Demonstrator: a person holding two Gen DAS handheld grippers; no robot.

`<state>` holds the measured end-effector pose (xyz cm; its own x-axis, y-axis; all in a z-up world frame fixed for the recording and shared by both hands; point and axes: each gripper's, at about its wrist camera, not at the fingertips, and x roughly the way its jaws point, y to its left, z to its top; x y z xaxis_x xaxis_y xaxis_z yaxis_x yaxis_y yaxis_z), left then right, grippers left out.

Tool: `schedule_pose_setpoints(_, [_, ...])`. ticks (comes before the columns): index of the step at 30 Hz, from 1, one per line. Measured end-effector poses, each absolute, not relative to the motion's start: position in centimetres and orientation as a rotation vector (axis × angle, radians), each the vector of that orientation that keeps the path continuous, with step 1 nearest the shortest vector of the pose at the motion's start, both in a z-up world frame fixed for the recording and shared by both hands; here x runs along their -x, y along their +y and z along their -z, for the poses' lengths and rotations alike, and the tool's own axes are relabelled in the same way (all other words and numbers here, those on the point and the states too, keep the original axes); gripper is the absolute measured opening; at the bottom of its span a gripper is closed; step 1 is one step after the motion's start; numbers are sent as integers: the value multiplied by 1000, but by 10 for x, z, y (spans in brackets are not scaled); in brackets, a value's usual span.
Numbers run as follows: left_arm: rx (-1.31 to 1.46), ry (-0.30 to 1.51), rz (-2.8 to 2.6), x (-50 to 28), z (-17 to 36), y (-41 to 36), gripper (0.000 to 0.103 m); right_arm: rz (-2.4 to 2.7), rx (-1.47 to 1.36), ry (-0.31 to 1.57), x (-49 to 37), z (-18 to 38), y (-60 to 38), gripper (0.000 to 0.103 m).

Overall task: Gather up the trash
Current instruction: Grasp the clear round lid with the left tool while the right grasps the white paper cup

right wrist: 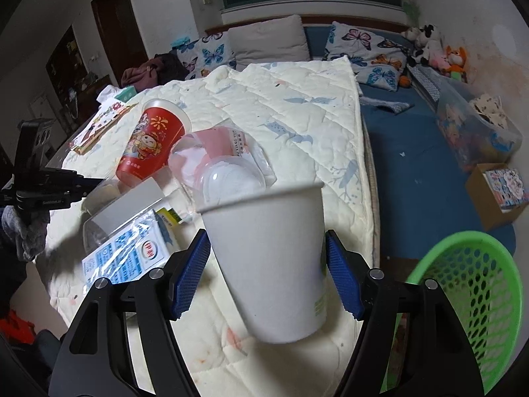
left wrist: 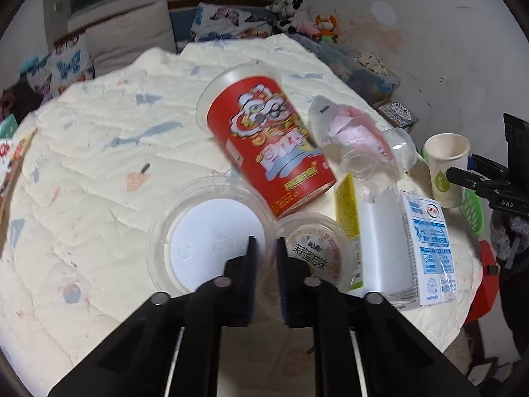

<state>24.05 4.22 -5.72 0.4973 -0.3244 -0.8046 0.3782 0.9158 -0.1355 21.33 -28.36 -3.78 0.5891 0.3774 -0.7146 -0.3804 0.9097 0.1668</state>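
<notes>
Trash lies on a quilted bed cover. In the left wrist view, my left gripper is shut on the rim of a clear plastic cup beside a sealed tea cup. A red cup, a crumpled clear bottle and a milk carton lie beyond. In the right wrist view, my right gripper stands open around a white paper cup, its blue pads close to the cup's sides. The green basket is at lower right.
The paper cup and basket also show in the left wrist view at the bed's right edge. Pillows and plush toys lie at the far end. A cardboard box sits on the blue floor mat.
</notes>
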Motion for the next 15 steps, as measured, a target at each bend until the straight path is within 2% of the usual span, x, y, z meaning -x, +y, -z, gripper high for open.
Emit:
schedule_pose_setpoints(8, [7,902,426,-221,34,54,6,-375,-72,793,-181,27,-299,68])
schedule_pose_setpoints(15, [71,797,481,-200,-15,57,6,-282,-140,758,-152,18,-325,68])
